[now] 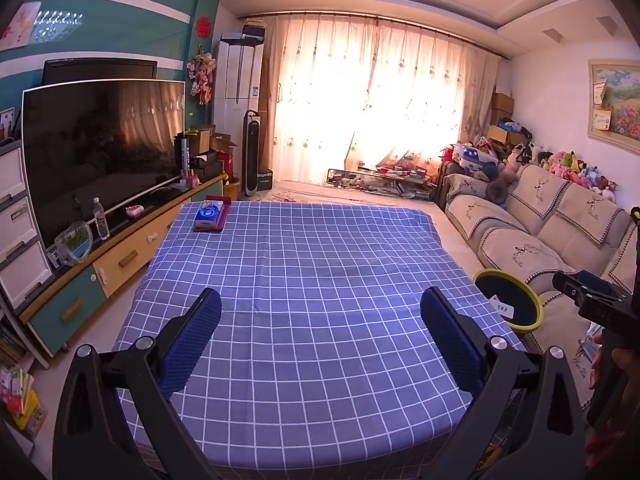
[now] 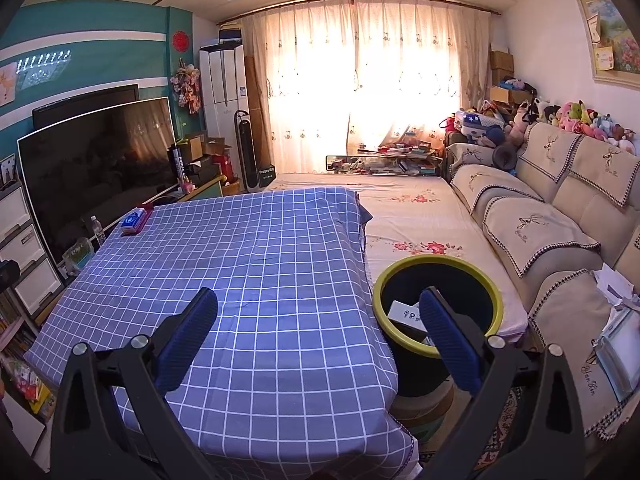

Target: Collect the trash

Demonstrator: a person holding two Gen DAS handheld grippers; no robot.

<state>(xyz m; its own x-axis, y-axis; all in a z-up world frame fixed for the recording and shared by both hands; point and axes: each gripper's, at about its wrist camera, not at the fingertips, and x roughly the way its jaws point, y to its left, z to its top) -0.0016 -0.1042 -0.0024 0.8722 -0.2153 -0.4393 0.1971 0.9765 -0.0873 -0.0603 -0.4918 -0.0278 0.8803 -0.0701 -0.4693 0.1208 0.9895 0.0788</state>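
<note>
A black bin with a yellow-green rim [image 2: 436, 280] stands beside the table's right edge; a small white box [image 2: 406, 314] lies inside it. In the left wrist view the same bin [image 1: 508, 300] shows at the right. My left gripper [image 1: 320, 336] hangs open above the blue checked tablecloth [image 1: 300, 264], nothing between its blue fingers. My right gripper [image 2: 318, 332] is open too, its right finger [image 2: 448, 340] over the bin's mouth and its left finger over the cloth [image 2: 240, 264]. The right gripper's body [image 1: 600, 304] and a hand show at the left view's right edge.
A tissue pack on a red tray [image 1: 210, 216] lies at the table's far left corner. A TV [image 1: 100, 148] on a low cabinet with a water bottle [image 1: 101, 218] runs along the left. A beige sofa [image 2: 560, 232] with papers [image 2: 618, 320] flanks the right.
</note>
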